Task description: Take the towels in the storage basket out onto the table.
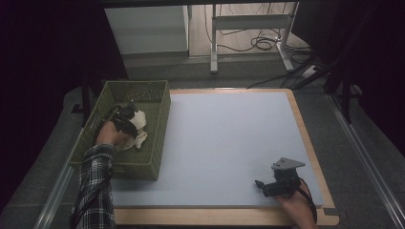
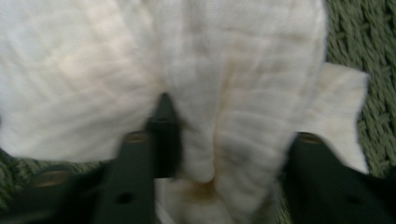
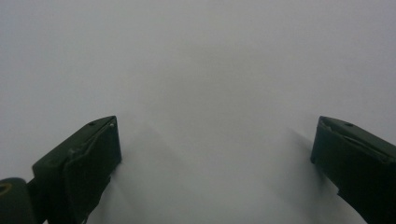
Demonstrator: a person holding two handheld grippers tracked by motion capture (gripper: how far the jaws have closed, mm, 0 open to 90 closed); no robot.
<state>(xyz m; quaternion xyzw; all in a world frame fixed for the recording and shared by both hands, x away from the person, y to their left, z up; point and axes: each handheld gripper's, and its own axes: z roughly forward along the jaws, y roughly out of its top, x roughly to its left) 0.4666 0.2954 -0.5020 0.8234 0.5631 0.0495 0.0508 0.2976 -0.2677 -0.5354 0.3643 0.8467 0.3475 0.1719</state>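
The white cloth (image 2: 196,93) lies in the green basket (image 1: 157,143) — bunched between the left hand-held gripper's (image 2: 224,140) parted jaws, not yet pinched. A deep bite is advised — the right hand-held gripper (image 3: 215,140) is held open, empty.

You have one green basket (image 1: 157,138) at the left edge of the blue mat (image 1: 224,143). Inside the basket you have one white cloth (image 1: 139,128). You hold two grippers: the left gripper (image 1: 125,114) inside the basket, the right gripper (image 1: 261,185) well apart from the basket.
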